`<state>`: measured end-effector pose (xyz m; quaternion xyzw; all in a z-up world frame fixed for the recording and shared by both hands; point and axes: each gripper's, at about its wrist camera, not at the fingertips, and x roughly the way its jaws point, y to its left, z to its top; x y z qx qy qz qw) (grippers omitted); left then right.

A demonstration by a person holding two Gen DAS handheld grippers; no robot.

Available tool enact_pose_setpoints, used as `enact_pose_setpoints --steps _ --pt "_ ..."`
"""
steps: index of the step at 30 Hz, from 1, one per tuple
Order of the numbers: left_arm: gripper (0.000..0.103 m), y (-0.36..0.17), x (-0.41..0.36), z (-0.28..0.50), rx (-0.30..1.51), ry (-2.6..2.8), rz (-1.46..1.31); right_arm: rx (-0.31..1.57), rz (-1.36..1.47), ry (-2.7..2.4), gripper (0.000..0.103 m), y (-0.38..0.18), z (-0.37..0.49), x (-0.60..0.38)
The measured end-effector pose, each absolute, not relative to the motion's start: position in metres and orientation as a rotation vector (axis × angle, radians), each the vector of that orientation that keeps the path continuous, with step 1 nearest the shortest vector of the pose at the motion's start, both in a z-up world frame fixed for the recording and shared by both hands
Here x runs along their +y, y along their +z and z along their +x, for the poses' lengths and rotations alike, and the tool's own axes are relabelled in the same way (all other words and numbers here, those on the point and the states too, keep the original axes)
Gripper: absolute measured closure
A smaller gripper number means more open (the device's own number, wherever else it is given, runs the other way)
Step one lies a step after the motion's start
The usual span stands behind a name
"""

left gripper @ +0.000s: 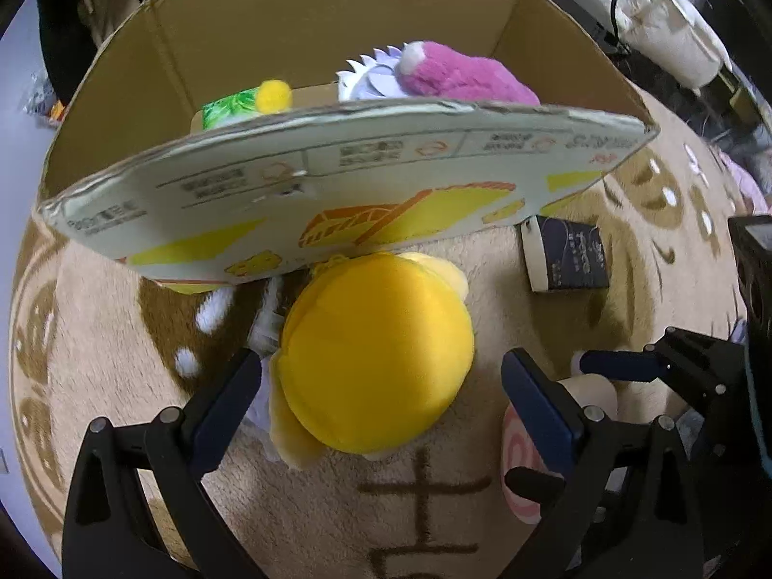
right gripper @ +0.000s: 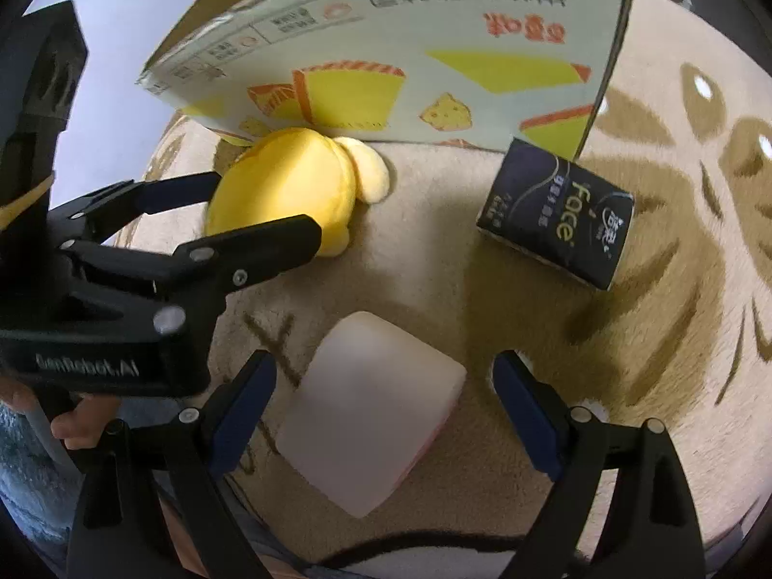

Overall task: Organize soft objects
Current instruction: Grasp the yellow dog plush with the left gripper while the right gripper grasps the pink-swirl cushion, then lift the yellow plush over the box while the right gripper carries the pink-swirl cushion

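Observation:
A round yellow plush [left gripper: 376, 352] lies on the beige rug against the front wall of the cardboard box [left gripper: 337, 183]. My left gripper [left gripper: 381, 376] is open, its fingers either side of the plush without pressing it; it also shows in the right wrist view as the left gripper [right gripper: 263, 202] beside the yellow plush [right gripper: 284, 188]. A white roll-shaped plush [right gripper: 371, 410] with a pink swirl end [left gripper: 523, 453] lies between the open fingers of my right gripper [right gripper: 383, 410]. Inside the box sit a pink plush [left gripper: 463, 79] and a green and yellow soft toy [left gripper: 246, 101].
A dark tissue pack [right gripper: 559, 214] lies on the rug right of the box [right gripper: 386, 48]. The rug [right gripper: 651, 337] carries a brown animal pattern. A hand [right gripper: 72, 422] holds the left gripper's handle. Clutter and a white seat [left gripper: 675, 34] stand behind the box.

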<state>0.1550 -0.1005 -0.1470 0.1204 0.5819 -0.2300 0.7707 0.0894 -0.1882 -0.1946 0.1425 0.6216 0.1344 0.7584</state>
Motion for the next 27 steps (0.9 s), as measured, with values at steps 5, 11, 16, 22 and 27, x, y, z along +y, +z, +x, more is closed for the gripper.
enact_pose_setpoints --steps 5,11,16,22,27 --pt "0.006 -0.155 -0.112 0.152 1.265 -0.488 0.303 1.374 0.327 0.284 0.007 -0.200 0.091 -0.190" --pt "0.020 -0.166 -0.115 0.155 1.269 -0.452 0.335 1.383 0.313 0.297 0.010 -0.197 0.085 -0.193" --pt "0.026 -0.165 -0.112 0.158 1.268 -0.456 0.292 1.387 0.273 0.303 0.031 -0.201 0.089 -0.180" --pt "0.032 -0.153 -0.098 0.147 1.239 -0.424 0.258 1.352 0.273 0.303 0.048 -0.194 0.088 -0.186" --pt "0.033 -0.137 -0.098 0.137 1.186 -0.415 0.271 1.290 0.279 0.256 0.062 -0.182 0.086 -0.199"
